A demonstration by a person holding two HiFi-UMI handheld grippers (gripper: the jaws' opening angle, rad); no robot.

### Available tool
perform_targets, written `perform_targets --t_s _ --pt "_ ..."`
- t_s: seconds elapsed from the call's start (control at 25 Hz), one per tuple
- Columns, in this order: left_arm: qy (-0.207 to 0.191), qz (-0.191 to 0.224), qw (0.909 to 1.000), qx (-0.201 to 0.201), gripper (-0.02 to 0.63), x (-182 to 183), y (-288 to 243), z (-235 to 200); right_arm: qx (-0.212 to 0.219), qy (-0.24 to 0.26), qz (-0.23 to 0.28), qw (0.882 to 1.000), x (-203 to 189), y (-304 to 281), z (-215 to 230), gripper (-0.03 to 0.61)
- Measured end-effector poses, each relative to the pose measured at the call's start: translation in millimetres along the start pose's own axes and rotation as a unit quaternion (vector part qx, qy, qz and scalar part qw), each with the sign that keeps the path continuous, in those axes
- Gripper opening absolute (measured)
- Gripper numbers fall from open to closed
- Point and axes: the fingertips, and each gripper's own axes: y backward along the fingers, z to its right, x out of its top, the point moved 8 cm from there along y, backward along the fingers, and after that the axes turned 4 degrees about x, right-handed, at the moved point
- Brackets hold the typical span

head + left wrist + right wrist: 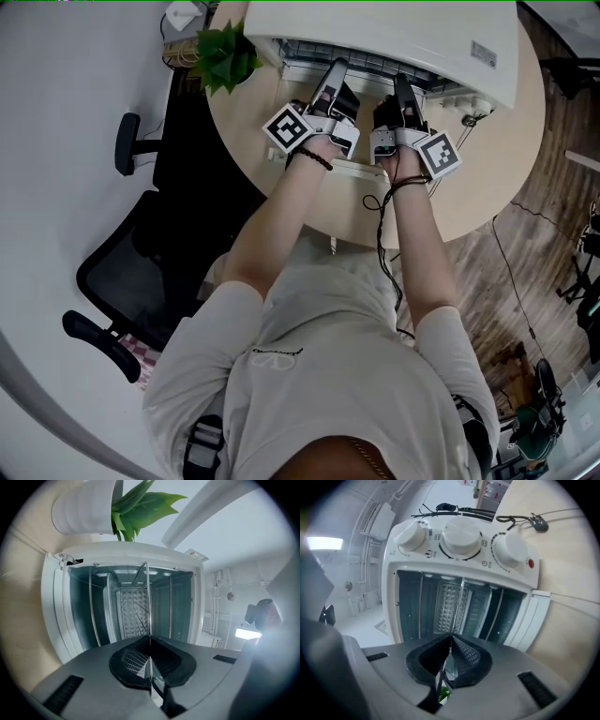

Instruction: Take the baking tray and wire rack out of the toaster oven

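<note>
1. The left gripper (150,641) and right gripper (451,637) are each clenched on a thin metal edge (148,597) in the open toaster oven (403,33); tray or rack, I cannot tell.
2. A potted plant (227,56) stands just beside the oven.
3. The table (487,187) lies bare toward the person.

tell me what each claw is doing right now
left claw: shut on thin metal edge, tray or rack unclear
right claw: shut on thin metal edge too
</note>
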Motion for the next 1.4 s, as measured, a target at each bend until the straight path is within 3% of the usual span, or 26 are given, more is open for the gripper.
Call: perform_targets --t_s 1.4 --pt "0.002 -0.047 0.9986 -0.024 0.001 -33 134 66 -0.022 -0.003 -0.029 0.999 -64 132 -63 0.012"
